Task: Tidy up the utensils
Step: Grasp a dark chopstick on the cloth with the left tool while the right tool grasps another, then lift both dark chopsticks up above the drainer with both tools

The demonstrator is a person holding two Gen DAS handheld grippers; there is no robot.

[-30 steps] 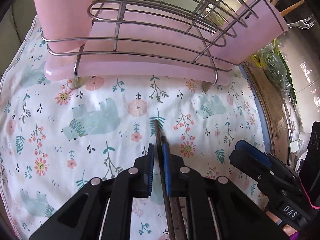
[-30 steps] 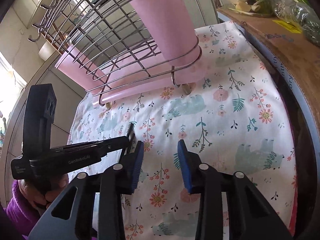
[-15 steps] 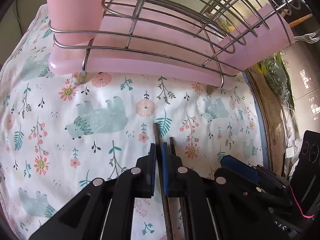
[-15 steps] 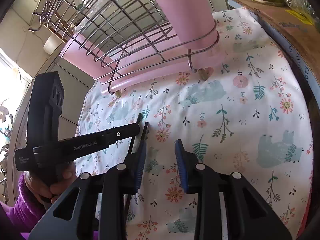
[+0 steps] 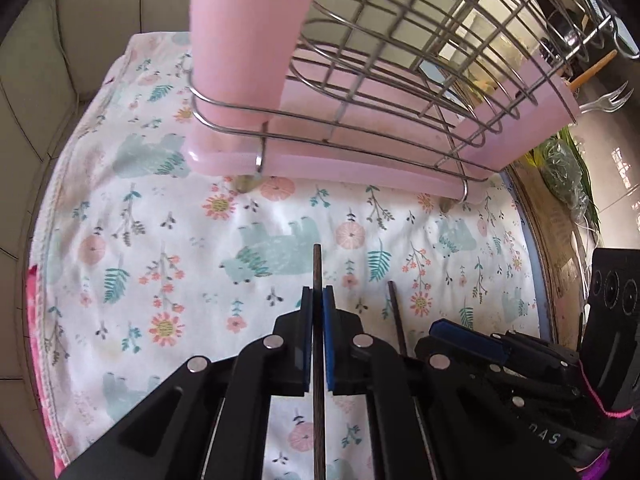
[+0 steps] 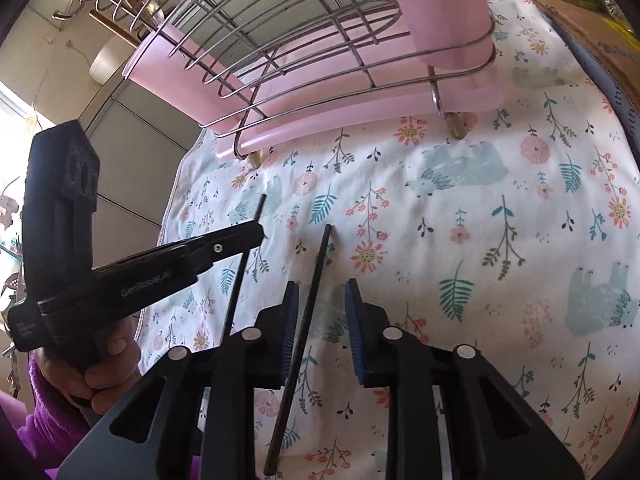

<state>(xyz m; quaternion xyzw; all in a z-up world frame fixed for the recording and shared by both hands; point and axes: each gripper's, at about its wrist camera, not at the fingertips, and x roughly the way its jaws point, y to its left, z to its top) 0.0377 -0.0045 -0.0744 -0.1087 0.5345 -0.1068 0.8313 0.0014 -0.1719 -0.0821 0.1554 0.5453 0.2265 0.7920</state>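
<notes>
Two dark chopsticks are in play on a floral cloth (image 5: 160, 264). My left gripper (image 5: 318, 296) is shut on one chopstick (image 5: 317, 268), which sticks out ahead of the pads, its tip off the cloth. From the right wrist view, the left gripper (image 6: 256, 236) holds that chopstick (image 6: 240, 276) at an angle. The second chopstick (image 6: 316, 276) lies on the cloth between the jaws of my right gripper (image 6: 322, 296). Those jaws are closing; the stick sits near the left pad, the right pad stands apart. In the left wrist view this chopstick (image 5: 396, 320) lies beside the right gripper (image 5: 444, 328).
A wire dish rack (image 5: 400, 92) on a pink tray (image 5: 360, 168) stands at the cloth's far side, with a tall pink cup holder (image 5: 248, 40). A fork (image 5: 608, 100) hangs off its right end. A cardboard box (image 5: 556, 220) and bagged greens (image 5: 564, 168) border the right. A hand in a purple sleeve (image 6: 100, 368) grips the left tool.
The left jaws closed fully on one chopstick and moved it left, away from the other. The right gripper moved in over the second chopstick with its jaws narrowing.
</notes>
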